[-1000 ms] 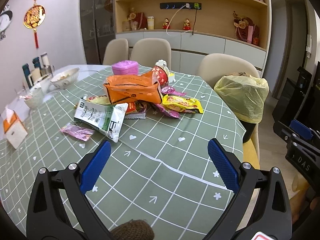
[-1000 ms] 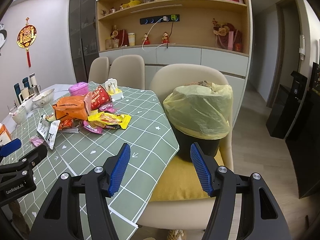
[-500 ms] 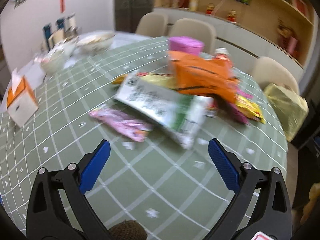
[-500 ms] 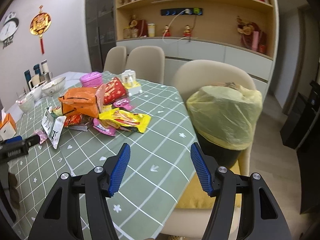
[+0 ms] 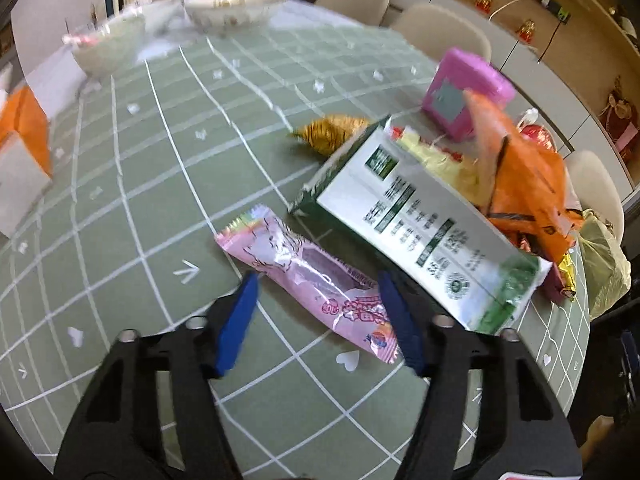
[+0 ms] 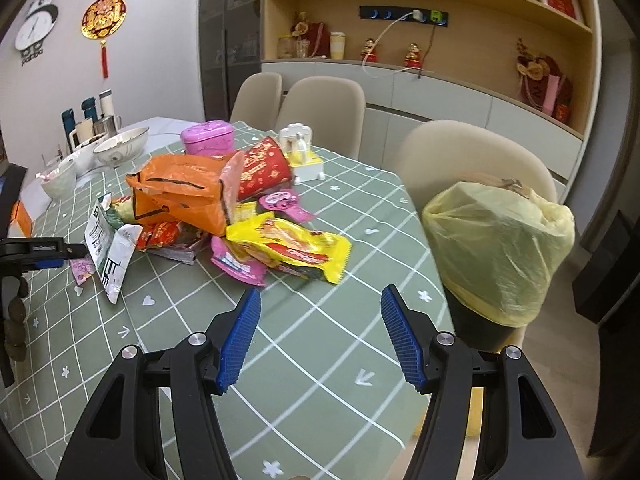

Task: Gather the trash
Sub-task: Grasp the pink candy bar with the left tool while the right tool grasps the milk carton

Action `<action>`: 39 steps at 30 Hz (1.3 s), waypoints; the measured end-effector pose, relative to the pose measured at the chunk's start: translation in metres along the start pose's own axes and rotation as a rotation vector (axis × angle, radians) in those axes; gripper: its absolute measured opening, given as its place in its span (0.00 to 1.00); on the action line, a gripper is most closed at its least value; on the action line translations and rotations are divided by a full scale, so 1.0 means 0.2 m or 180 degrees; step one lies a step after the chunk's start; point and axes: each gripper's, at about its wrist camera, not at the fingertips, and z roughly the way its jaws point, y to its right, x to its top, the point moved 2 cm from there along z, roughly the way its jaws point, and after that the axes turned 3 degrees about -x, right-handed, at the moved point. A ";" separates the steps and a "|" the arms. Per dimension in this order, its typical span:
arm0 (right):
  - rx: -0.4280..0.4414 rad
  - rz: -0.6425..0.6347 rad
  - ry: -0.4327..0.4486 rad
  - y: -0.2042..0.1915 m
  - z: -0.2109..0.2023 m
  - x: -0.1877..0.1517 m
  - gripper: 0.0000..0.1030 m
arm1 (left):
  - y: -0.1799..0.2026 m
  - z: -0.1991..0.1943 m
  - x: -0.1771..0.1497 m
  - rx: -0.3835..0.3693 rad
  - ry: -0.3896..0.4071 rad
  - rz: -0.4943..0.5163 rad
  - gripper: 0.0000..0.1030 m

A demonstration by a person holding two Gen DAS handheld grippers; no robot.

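Surface (image 6: 328,340): green grid cloth, dining room, shelving and beige chairs behind. Trash heaped mid-surface: orange bag (image 6: 180,196), yellow packet (image 6: 292,246), white-green pouch (image 5: 424,228). Lined bin (image 6: 500,256) on chair at right edge. Pink wrapper (image 5: 312,280) flat on cloth, lying between the fingers of left gripper (image 5: 316,280), jaws wide, not visibly touching it. Right gripper (image 6: 320,296) wide, holding nothing, above bare cloth near the yellow packet.
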 end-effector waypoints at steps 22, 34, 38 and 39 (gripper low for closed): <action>0.1568 -0.1599 -0.0199 -1.07 0.31 0.39 0.58 | -0.19 -0.26 -0.15 -0.0443 0.0055 0.0174 0.08; 0.1185 -0.2215 -0.0434 -1.25 0.43 0.25 0.58 | -0.26 -0.31 -0.18 -0.0499 0.0209 -0.0014 0.08; 0.1065 -0.2200 -0.0371 -1.24 0.43 0.26 0.50 | -0.26 -0.32 -0.19 -0.0530 0.0230 -0.0015 0.08; 0.1158 -0.2044 -0.0388 -1.21 0.40 0.29 0.48 | -0.25 -0.33 -0.20 -0.0540 0.0235 -0.0019 0.08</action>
